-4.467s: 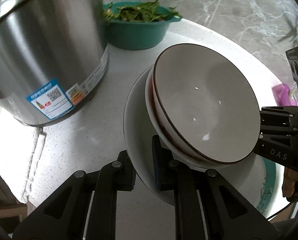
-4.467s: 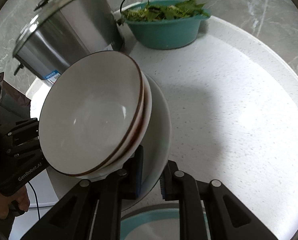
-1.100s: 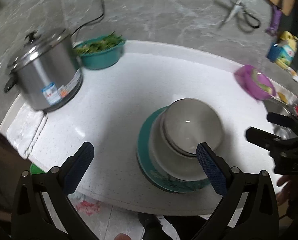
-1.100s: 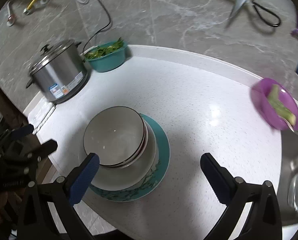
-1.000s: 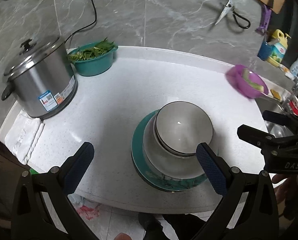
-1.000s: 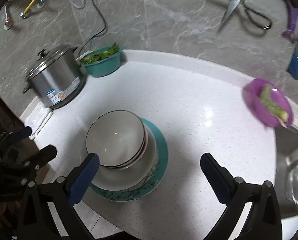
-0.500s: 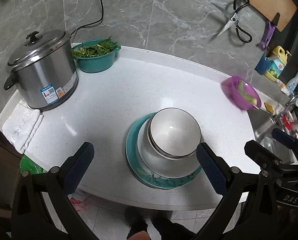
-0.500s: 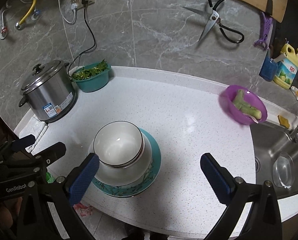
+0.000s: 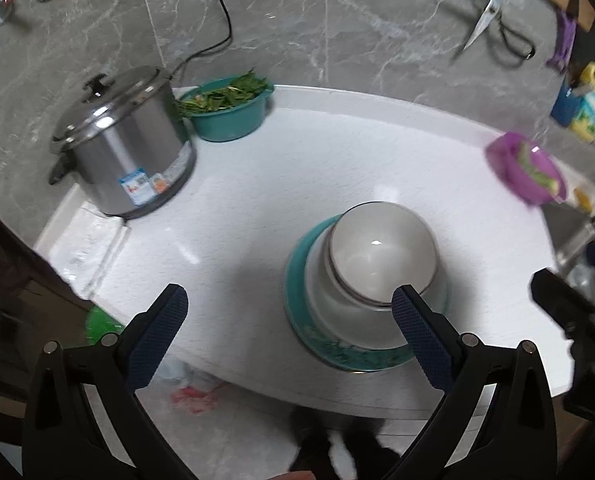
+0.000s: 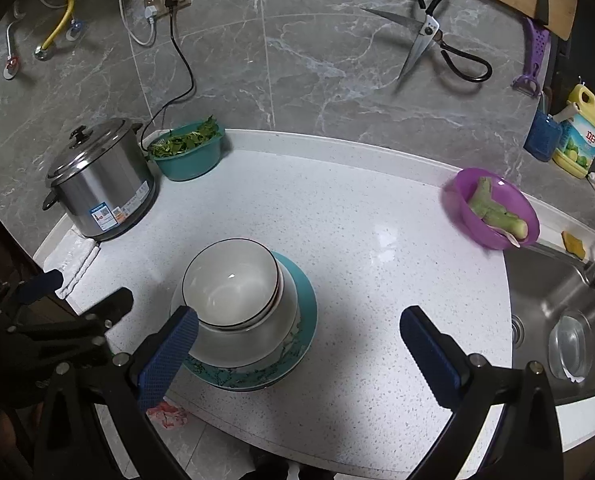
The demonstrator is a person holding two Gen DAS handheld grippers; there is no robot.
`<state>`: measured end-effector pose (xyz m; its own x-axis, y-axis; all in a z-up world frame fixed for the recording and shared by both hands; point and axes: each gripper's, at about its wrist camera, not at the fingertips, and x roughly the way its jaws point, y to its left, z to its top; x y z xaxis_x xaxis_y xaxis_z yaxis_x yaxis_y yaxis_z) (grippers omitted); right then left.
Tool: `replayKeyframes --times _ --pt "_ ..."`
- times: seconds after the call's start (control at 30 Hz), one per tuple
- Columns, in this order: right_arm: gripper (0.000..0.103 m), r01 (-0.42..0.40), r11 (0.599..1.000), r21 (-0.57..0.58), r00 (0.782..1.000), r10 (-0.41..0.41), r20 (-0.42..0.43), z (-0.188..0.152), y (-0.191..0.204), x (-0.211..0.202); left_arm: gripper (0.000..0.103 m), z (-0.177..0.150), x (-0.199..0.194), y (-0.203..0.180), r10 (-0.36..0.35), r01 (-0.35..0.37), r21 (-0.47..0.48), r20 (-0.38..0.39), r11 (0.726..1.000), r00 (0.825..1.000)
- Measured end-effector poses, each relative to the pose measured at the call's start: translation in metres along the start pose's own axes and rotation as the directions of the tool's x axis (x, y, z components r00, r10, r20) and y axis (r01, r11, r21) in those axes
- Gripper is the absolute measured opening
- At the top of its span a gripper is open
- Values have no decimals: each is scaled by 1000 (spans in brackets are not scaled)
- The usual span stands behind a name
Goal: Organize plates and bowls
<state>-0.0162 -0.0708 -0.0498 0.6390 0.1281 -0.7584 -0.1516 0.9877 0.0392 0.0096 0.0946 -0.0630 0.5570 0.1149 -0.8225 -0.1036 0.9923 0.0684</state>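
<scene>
A stack stands near the front edge of the white counter (image 10: 357,216): a teal plate (image 10: 303,292) at the bottom, a white plate (image 10: 285,320) on it, and nested white bowls (image 10: 229,280) on top. The same stack shows in the left wrist view, with the teal plate (image 9: 297,312) and bowls (image 9: 381,252). My left gripper (image 9: 289,320) is open and empty, held high above and in front of the stack. My right gripper (image 10: 297,332) is open and empty, also high above it. The left gripper also shows in the right wrist view (image 10: 77,292).
A steel rice cooker (image 10: 101,184) and a teal basin of greens (image 10: 189,148) stand at the back left. A purple bowl with vegetable pieces (image 10: 493,208) sits at the right by the sink (image 10: 557,320). Scissors (image 10: 429,36) hang on the wall. A folded cloth (image 10: 77,260) lies at the left edge.
Both grippers let go of the white plate with bowls, which now rests on the teal plate, and opened wide. Since then both have pulled up and back from the stack.
</scene>
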Motion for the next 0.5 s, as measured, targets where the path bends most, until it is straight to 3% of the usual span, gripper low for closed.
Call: replayKeyframes --times 0.23,0.5 --pt "103 -2 1000 4 1000 2 -8 0 -4 1 103 -8 5 -5 -10 10 0 -11 1000 1000" --pt "103 -1 1000 4 1000 1 -15 1 -4 3 103 -11 10 -3 -88 88 -25 -36 996 995"
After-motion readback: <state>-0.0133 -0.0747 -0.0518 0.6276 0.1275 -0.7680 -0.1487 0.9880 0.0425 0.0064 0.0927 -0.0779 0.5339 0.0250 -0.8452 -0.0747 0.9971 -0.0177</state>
